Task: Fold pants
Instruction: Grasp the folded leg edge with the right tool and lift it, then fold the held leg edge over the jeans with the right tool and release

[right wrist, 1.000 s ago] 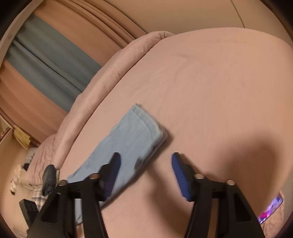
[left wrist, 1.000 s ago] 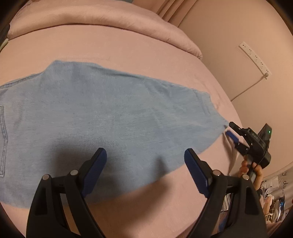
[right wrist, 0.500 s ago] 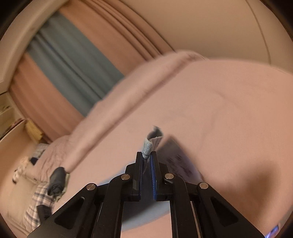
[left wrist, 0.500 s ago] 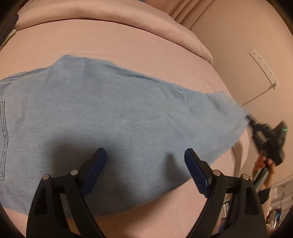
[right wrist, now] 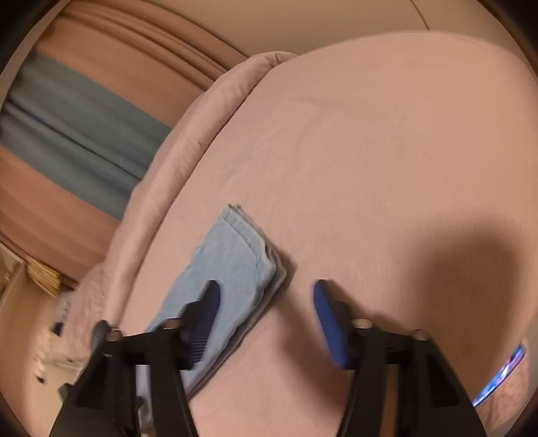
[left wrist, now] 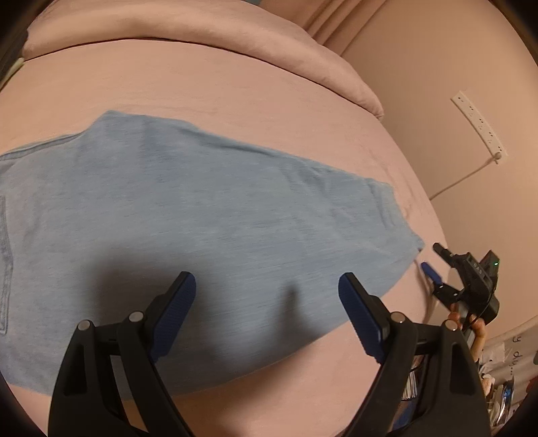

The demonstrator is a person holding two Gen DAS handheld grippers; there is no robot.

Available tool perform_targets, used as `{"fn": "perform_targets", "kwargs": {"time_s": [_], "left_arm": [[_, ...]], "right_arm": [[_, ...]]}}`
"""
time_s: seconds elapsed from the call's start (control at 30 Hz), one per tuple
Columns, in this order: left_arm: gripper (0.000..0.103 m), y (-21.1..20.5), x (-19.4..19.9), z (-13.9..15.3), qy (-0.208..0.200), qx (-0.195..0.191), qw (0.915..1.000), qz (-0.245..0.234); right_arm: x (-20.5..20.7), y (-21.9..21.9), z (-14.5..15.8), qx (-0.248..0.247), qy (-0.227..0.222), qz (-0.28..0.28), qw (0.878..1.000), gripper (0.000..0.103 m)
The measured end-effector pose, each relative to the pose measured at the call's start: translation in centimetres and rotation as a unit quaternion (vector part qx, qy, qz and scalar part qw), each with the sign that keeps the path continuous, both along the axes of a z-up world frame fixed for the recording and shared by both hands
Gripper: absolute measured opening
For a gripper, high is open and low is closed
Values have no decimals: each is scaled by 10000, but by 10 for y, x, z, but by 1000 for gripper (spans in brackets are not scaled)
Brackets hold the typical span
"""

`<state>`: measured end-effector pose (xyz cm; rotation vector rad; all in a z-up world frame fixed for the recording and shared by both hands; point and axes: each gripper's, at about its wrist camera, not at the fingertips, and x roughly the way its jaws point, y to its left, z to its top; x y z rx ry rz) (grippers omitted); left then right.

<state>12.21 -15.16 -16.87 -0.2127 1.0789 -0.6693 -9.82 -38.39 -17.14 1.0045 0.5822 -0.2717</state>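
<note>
Right gripper has just released the pants — jaws apart.

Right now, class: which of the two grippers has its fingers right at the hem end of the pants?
The right gripper: its open jaws, just opened, sit at the hem of the pants. The left gripper hovers open over mid-leg.

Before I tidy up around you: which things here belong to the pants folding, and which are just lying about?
For the job:
- pants, laid out on the bed
- left gripper, open above them
- right gripper, just opened, nothing between its fingers

Lying about:
- power strip on the wall
- curtain
- pillow
</note>
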Motion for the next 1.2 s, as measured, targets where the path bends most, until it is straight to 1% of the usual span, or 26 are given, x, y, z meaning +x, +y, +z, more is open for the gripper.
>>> {"fn": "perform_targets", "kwargs": {"time_s": [0.07,0.2,0.3,0.33,0.37,0.4,0.43,0.47,0.5,0.57,0.6,0.67,0.77,0.83,0.9,1.0,1.2], "left_arm": [[87,-7,1,0,74,-86,9999,-78],[87,-17,6,-5,432,-548,9974,-167],[87,-22,9,-13,657,-635,9958,-112],[87,-22,9,-15,683,-627,9956,-107],[87,-23,9,-17,690,-624,9956,-113],[87,-22,9,-19,708,-650,9953,-125],[87,-20,9,-20,720,-685,9950,-130],[87,-21,10,-20,728,-706,9948,-138],[87,-20,10,-20,740,-728,9945,-141],[87,-19,9,-19,721,-725,9946,-153],[87,-16,8,-19,697,-703,9949,-175],[87,-17,7,-19,645,-656,9956,-199],[87,-17,6,-18,615,-620,9960,-211],[87,-16,7,-19,652,-658,9955,-204],[87,-14,8,-19,684,-708,9949,-199],[87,-11,6,-20,666,-736,9949,-205],[87,-12,3,-21,597,-706,9954,-248]], "right_arm": [[4,4,-4,163,24,106,9998,60],[21,11,-8,130,115,196,9997,60],[39,10,-11,-26,136,209,9997,60],[43,9,-12,-67,107,186,9997,58],[42,9,-12,-117,116,159,9997,54],[44,8,-12,-179,150,129,9996,48],[45,8,-13,-223,185,95,9995,39],[43,8,-13,-239,205,74,9995,34],[41,7,-15,-250,249,47,9994,24],[35,6,-14,-167,180,7,9997,20],[34,8,-10,-236,171,5,9996,19],[36,18,5,-672,226,30,9975,17],[46,41,30,-1358,246,256,9901,17],[54,60,45,-1770,269,440,9829,17],[61,83,58,-2201,292,619,9731,17],[66,110,67,-2534,279,837,9633,17],[76,143,76,-2879,197,1188,9501,17]]}}
